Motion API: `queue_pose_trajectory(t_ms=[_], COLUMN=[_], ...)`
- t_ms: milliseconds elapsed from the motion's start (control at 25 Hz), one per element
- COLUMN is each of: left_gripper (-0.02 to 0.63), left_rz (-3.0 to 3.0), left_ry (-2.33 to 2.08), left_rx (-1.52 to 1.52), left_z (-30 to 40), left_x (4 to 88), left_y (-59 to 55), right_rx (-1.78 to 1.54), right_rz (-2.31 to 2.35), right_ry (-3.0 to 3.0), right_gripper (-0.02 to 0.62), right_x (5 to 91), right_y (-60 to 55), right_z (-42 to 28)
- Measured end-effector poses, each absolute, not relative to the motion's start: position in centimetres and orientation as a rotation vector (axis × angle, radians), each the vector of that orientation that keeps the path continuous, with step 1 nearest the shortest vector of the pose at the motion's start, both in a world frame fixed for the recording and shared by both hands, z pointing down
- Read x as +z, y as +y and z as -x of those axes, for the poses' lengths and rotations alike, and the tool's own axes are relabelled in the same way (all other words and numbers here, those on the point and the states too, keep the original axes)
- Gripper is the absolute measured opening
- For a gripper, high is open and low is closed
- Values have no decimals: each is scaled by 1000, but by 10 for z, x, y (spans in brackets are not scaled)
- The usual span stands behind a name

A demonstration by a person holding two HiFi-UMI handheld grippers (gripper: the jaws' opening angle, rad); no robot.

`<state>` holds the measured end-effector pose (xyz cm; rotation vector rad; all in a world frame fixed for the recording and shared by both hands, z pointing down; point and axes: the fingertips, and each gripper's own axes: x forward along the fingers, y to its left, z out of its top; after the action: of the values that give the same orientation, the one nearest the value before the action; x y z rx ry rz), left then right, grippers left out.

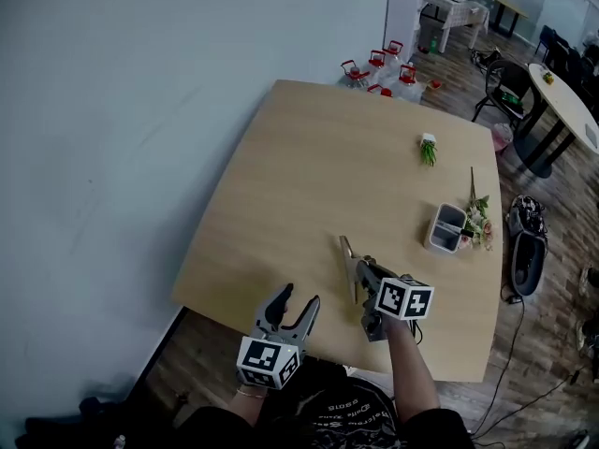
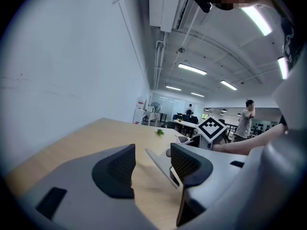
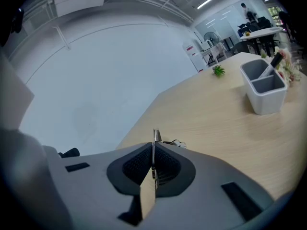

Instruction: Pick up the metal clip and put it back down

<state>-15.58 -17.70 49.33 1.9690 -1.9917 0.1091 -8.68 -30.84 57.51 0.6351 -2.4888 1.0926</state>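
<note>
Metal clip (image 1: 347, 258): clenched edge-on in right tongs (image 1: 361, 271), over near part of wooden surface (image 1: 299, 166); contact with it unclear, possibly just above. Left tongs (image 1: 299, 299): released, gripping nothing, near left of clip. Grey two-compartment holder (image 1: 447, 226), flowers (image 1: 479, 215) alongside: far right, well apart. Small green sprig (image 1: 428, 149): farther off. Red-capped jugs (image 1: 379, 68): on floor beyond far edge.

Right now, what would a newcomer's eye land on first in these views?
The right gripper stands out: it is shut on the thin metal clip at the near part of the wooden table. To its left, the left gripper hovers open and empty by the table's near edge. Farther right sits a grey two-compartment holder with flowers beside it.
</note>
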Motion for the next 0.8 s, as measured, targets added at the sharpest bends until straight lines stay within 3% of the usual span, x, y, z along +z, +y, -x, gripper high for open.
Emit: queue_pose_trajectory(t_ms=[800], left_gripper=[236], left_rz=[-1879], left_ry=[-1973], left_rx=[137], left_z=[173], left_x=[514], left_y=[-162], right_rx=[1264], right_rz=[-626], right_ry=[-2334], right_gripper=[17], right_x=[644], right_y=[-320], right_z=[103])
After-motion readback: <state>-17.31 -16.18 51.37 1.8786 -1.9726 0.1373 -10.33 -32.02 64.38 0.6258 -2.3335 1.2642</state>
